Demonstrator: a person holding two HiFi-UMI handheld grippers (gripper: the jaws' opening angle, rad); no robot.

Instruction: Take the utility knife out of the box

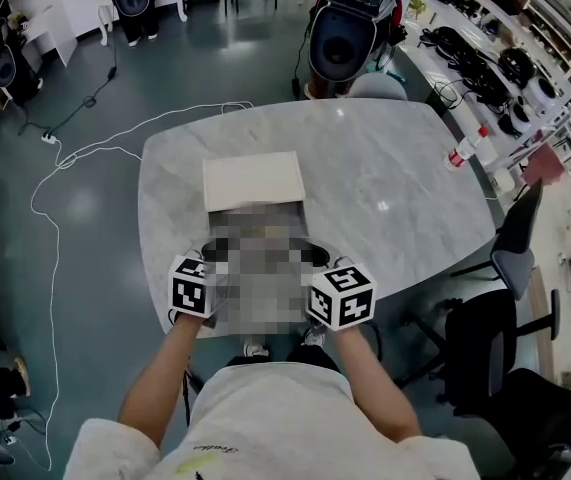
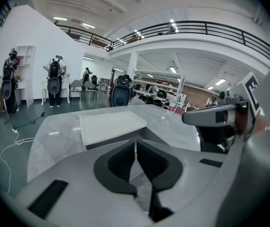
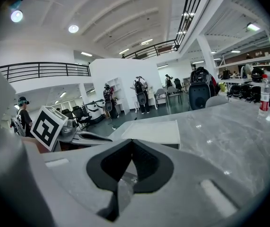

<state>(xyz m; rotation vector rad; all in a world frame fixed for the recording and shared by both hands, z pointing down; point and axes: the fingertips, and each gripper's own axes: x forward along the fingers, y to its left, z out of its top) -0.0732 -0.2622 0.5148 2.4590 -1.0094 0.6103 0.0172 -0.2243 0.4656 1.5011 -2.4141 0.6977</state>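
Note:
A closed white flat box (image 1: 253, 180) lies on the grey marble table (image 1: 385, 188), just beyond both grippers. No utility knife shows in any view. My left gripper (image 2: 135, 144) is shut and empty, pointing at the box (image 2: 112, 126) from the near side. My right gripper (image 3: 132, 144) is also shut with nothing between its pads, and the box (image 3: 154, 131) lies ahead of it, slightly right. In the head view the two marker cubes (image 1: 193, 286) (image 1: 342, 293) hover at the table's near edge. A mosaic patch hides the jaws there.
A water bottle (image 1: 462, 151) stands near the table's right edge. A large black device (image 1: 350, 28) sits behind a chair at the far side. Black office chairs (image 1: 510, 258) stand at the right. A white cable (image 1: 55, 228) trails on the floor at the left.

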